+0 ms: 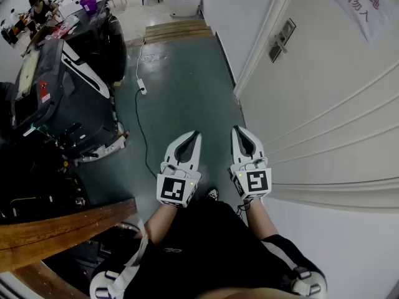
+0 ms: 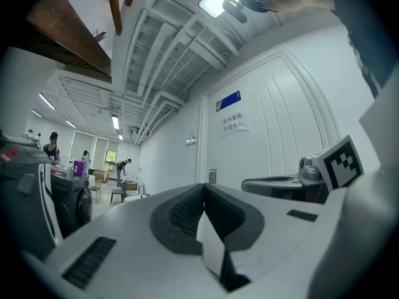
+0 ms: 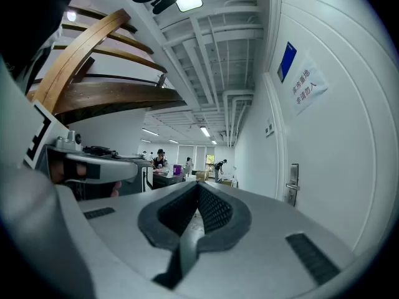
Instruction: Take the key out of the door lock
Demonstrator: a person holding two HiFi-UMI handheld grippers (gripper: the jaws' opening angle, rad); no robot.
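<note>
Door lock (image 3: 292, 185) (key too small to tell) is untouched; left gripper (image 1: 196, 134) and right gripper (image 1: 236, 129) are held closed, empty.

right gripper (image 3: 199, 190) jaws together, nothing between; door (image 3: 349, 179) at right with sign (image 3: 303, 91), its handle (image 3: 291, 184) well apart ahead.

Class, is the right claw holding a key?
No, the right claw is shut and empty, well apart from the door handle.

Head view steeply down, gripper views level and forward, all sharing the door (image 1: 324, 104)
</note>
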